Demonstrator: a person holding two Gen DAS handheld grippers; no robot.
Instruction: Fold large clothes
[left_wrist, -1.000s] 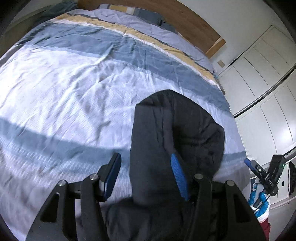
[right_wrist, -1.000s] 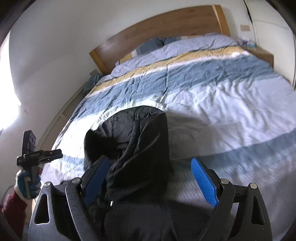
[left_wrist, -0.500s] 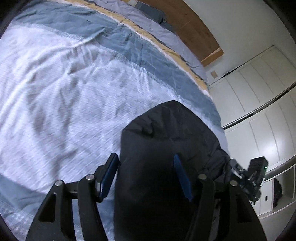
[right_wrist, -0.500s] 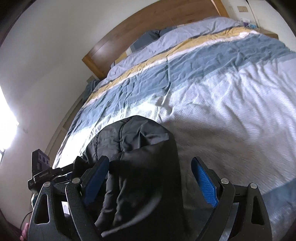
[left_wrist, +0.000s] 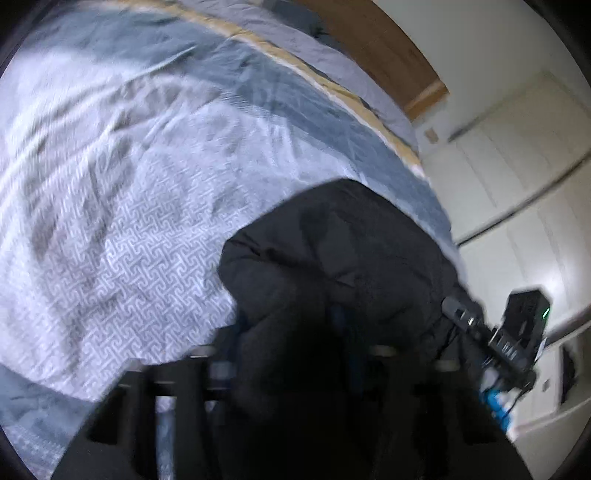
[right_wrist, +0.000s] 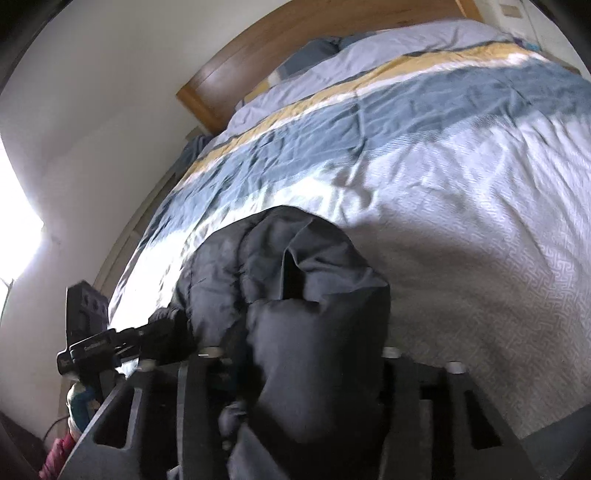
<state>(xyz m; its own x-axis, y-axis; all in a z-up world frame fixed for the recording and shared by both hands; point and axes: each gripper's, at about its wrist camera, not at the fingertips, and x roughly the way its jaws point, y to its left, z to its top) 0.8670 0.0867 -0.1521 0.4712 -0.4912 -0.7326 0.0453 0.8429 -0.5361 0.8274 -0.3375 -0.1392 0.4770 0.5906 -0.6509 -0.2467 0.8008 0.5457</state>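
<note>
We see the bed (right_wrist: 461, 184) with its striped cover, and at its near edge the black jacket (right_wrist: 295, 295) lies bunched, its long axis pointing toward the headboard (right_wrist: 314, 48). Our left tool (left_wrist: 291, 354) and right tool (right_wrist: 306, 369) have just been closing, and each now pinches a near corner of the jacket, side by side, equally near.
</note>
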